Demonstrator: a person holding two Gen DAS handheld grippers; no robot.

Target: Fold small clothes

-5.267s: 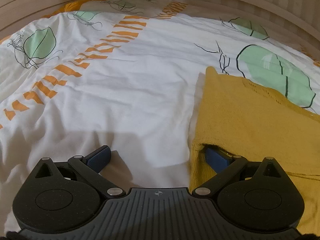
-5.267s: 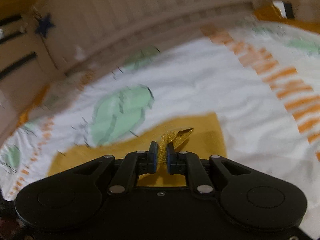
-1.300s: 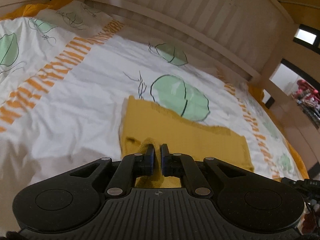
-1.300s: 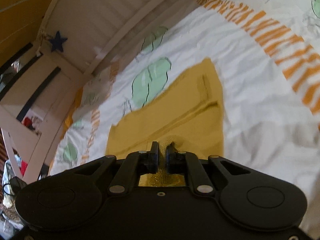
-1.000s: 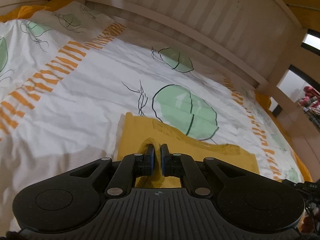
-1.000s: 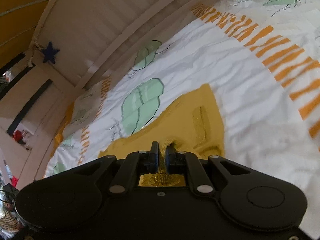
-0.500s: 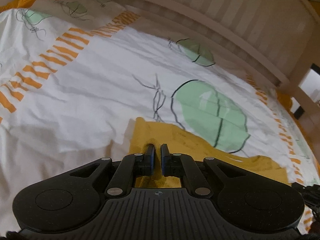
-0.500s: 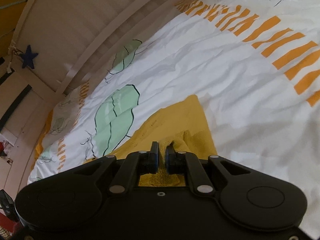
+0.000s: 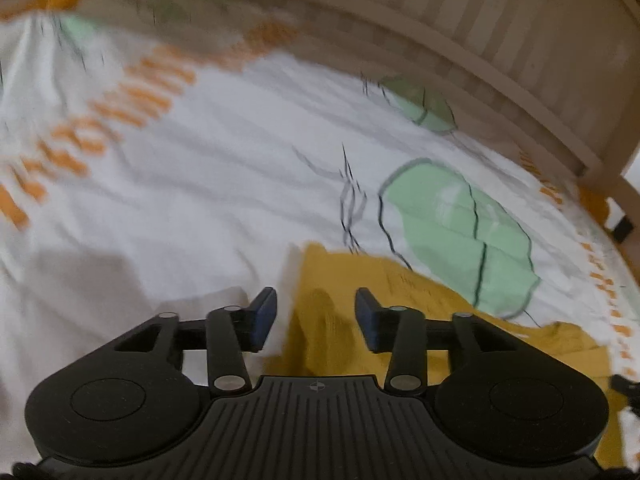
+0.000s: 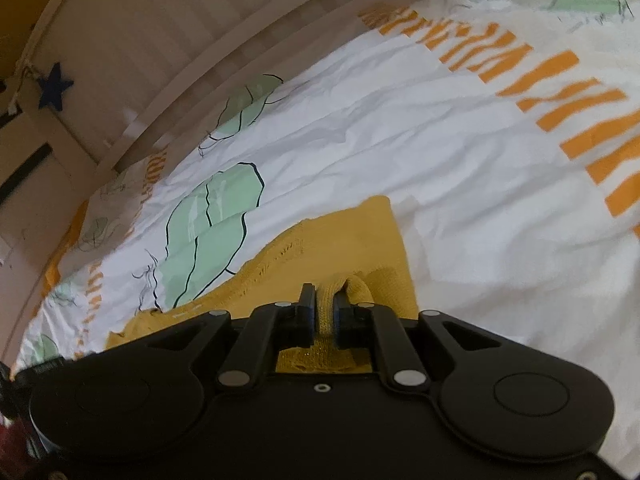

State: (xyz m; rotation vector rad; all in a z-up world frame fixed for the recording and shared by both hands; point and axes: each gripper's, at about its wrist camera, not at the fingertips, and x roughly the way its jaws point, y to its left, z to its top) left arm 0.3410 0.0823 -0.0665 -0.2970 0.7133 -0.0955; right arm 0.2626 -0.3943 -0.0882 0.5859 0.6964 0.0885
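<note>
A small mustard-yellow knit garment (image 9: 404, 304) lies folded flat on the bed. My left gripper (image 9: 316, 314) is open and empty, its blue pads apart just above the garment's left corner. In the right wrist view the same yellow garment (image 10: 360, 240) lies ahead, and my right gripper (image 10: 325, 314) is shut on a bunched fold of its knit edge, held low over the cloth.
The bed has a white cover (image 9: 200, 208) with green leaf prints and orange stripes. A slatted wooden bed rail (image 9: 500, 40) runs along the far side. A dark blue star (image 10: 54, 86) hangs on the rail in the right wrist view.
My left gripper has opened and let go of the garment, which now lies flat beneath it. My right gripper has stayed shut on the fold and moved lower towards the bed.
</note>
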